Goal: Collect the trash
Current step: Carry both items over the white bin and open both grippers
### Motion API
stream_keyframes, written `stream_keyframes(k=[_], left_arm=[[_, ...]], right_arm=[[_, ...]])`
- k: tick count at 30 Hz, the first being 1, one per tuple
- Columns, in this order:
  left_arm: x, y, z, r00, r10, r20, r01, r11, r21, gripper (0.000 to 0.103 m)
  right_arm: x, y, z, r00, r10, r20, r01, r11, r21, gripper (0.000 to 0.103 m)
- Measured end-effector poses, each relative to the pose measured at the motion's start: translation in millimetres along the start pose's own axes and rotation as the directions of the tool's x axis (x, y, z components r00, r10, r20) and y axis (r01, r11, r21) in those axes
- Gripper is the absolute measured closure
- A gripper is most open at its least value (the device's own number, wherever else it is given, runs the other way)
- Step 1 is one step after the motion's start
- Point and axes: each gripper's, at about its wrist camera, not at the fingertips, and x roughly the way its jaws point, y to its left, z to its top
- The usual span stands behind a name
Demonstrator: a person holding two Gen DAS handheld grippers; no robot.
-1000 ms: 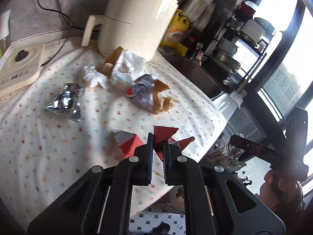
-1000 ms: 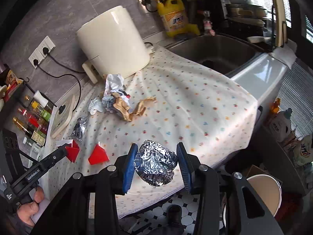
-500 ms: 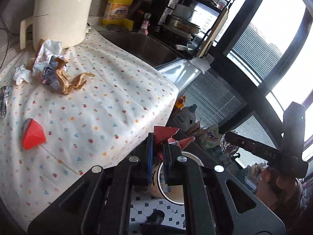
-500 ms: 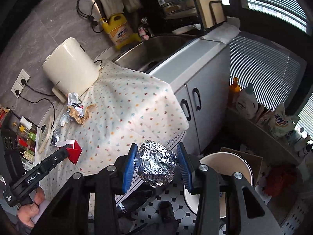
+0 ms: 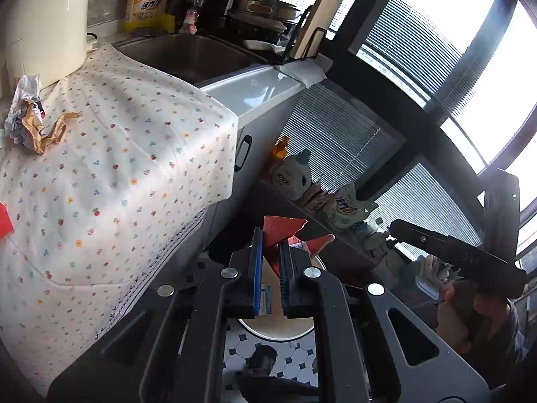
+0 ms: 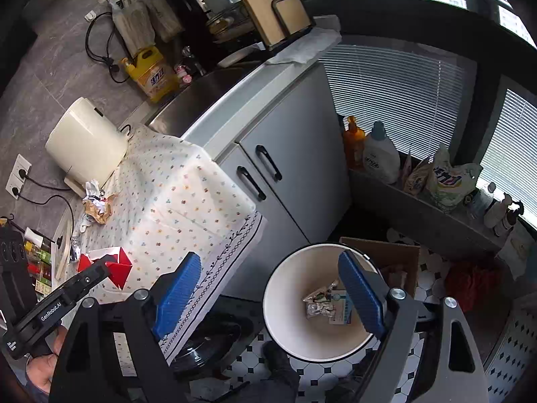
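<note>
Red paper over the bin, foil already dropped

The left gripper [image 5: 271, 252] has its fingers clamped on a folded red paper [image 5: 280, 226], held above the white bin [image 6: 302, 305] on the floor. The right gripper [image 6: 272, 288] has just been opening; its fingers stand wide apart with nothing between them, the foil [image 6: 317, 304] lying in the bin. The paper looks light, stiff-creased and crushable, so a pinch on a folded edge should do. More scraps [image 6: 97, 205] remain on the counter [image 6: 188, 198].
</note>
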Motion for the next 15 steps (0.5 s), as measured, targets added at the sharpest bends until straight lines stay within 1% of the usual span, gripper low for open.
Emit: stream_keyframes(k=[9,15], left_arm=[[33.7,-41.7,-14.6,0.999,-0.027,-0.031,0.028,1.0,0.008,0.094],[48.9,-64.6,-25.3,0.998,-0.041,-0.041,0.041,0.999,0.002,0.094]], right_arm=[[-29.5,-75.7,-2.7,0.998,-0.069,0.017,0.068,0.996,0.05,0.015],[-43.1,-106.6,-4.2,0.996,-0.089,0.023,0.087,0.995,0.054,0.015]])
